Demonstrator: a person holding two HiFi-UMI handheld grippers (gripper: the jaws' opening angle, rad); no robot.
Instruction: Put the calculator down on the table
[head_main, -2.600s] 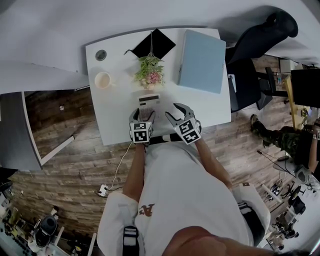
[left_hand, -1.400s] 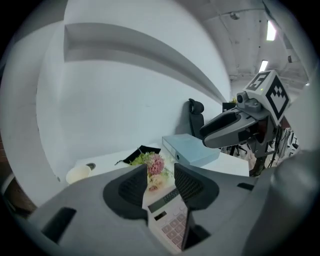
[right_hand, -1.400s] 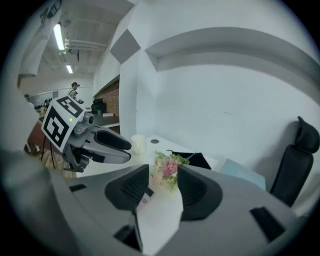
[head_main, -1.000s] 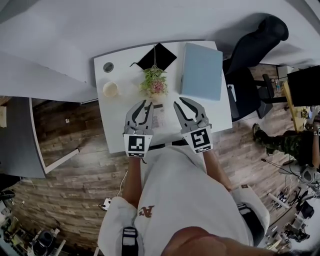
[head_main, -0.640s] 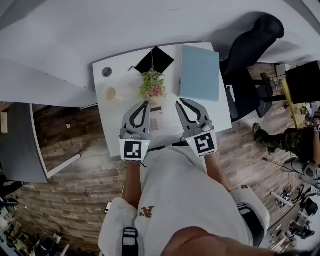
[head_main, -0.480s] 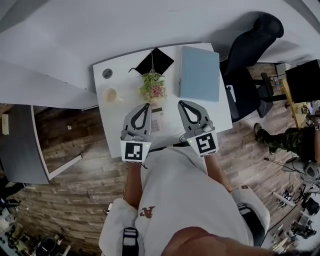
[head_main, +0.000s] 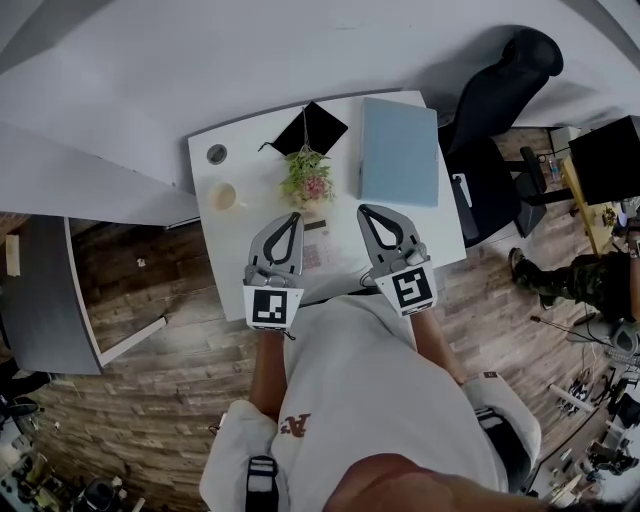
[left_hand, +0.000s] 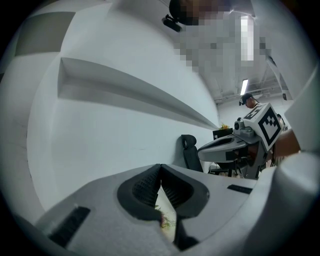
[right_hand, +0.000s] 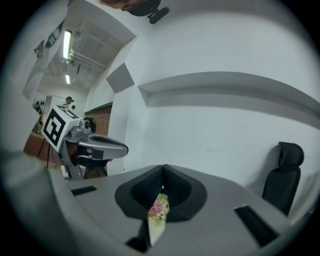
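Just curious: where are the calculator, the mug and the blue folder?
calculator (head_main: 314, 247), head view, middle of its face.
mug (head_main: 223, 196), head view, its open top.
blue folder (head_main: 398, 152), head view, centre of its cover.

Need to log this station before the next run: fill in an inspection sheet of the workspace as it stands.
Surface: white rectangular table, with a round grey grommet in its far left corner.
Job's things: small grey calculator lies flat on the table between the grippers; neither holds it.
Clutter: pale round cup, small pink-flowered plant, flat black square item, light blue folder.
Grippers: left gripper and right gripper both shut and empty, above the table's near part.
Cables: nothing seen.
Surroundings: black office chair at the table's right, wood-plank floor.
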